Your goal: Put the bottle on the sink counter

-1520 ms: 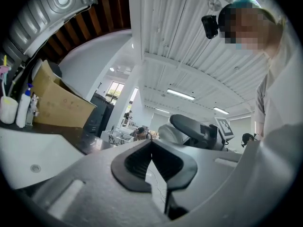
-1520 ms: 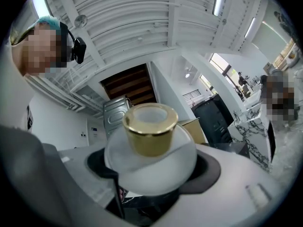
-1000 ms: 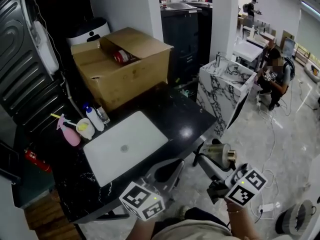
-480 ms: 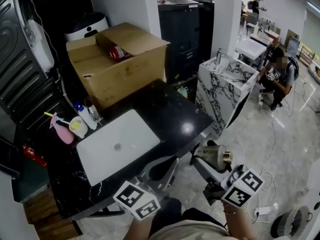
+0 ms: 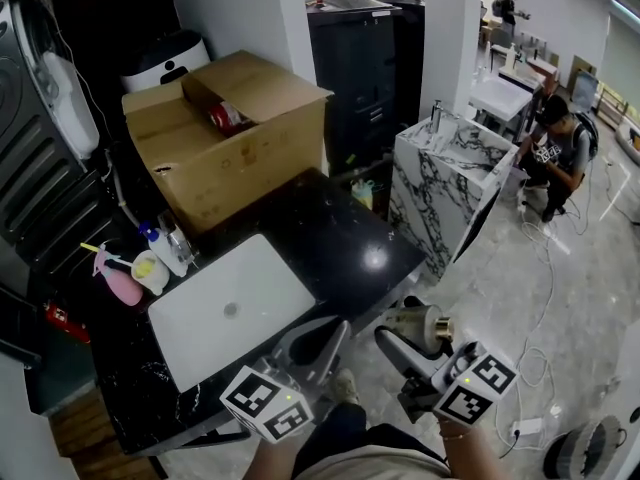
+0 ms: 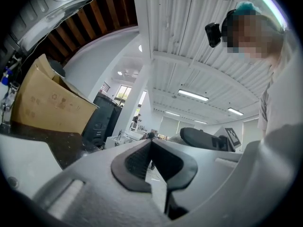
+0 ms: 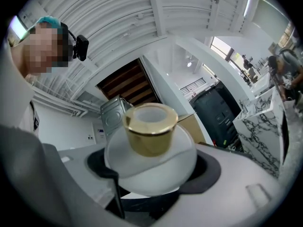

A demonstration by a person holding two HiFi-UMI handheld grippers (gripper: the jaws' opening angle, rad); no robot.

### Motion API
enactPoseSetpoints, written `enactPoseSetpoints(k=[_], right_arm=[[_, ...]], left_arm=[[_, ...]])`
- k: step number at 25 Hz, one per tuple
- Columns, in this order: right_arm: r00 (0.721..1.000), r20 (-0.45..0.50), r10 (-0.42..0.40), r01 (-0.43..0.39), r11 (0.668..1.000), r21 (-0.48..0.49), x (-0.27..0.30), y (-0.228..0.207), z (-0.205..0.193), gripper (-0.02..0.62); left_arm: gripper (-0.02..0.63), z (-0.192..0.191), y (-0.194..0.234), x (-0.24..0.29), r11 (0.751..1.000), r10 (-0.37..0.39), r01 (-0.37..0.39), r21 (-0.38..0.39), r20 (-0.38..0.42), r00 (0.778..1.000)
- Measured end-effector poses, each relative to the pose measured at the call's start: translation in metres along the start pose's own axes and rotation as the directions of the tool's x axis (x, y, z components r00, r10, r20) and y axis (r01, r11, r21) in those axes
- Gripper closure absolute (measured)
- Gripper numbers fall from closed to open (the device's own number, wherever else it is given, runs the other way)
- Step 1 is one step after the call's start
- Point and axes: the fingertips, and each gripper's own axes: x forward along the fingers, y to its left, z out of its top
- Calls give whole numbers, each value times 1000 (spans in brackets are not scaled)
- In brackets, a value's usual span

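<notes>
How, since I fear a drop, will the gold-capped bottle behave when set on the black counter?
The bottle looks like frosted glass: probably fragile, fairly heavy for its size. Its smooth round body may slip in the right tool, and would likely roll if laid sideways on the glossy counter.

The right tongs (image 5: 404, 336) grip a round frosted bottle (image 5: 418, 325) with a gold cap, held over the floor just off the front corner of the black desk (image 5: 335, 238). The left tongs (image 5: 318, 346) hover at the desk's front edge, near the white sink (image 5: 230, 308). A cardboard box (image 5: 230, 148) stands at the desk's back, and a pink spray bottle (image 5: 118, 280) at its left.
</notes>
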Motion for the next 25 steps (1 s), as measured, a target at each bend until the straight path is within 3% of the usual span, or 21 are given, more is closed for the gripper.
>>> enactPoseSetpoints(k=[18,25], right_arm=[[995,-55,80,-84,994,-64,148,-55,17,255],[994,-89,67,-74,994,-76,187,-71,15,255]], left_arm=[[600,35,139,60,998,56,-55,-27,38,998],[600,46,177,72,998,62,-61,-33,49,997]])
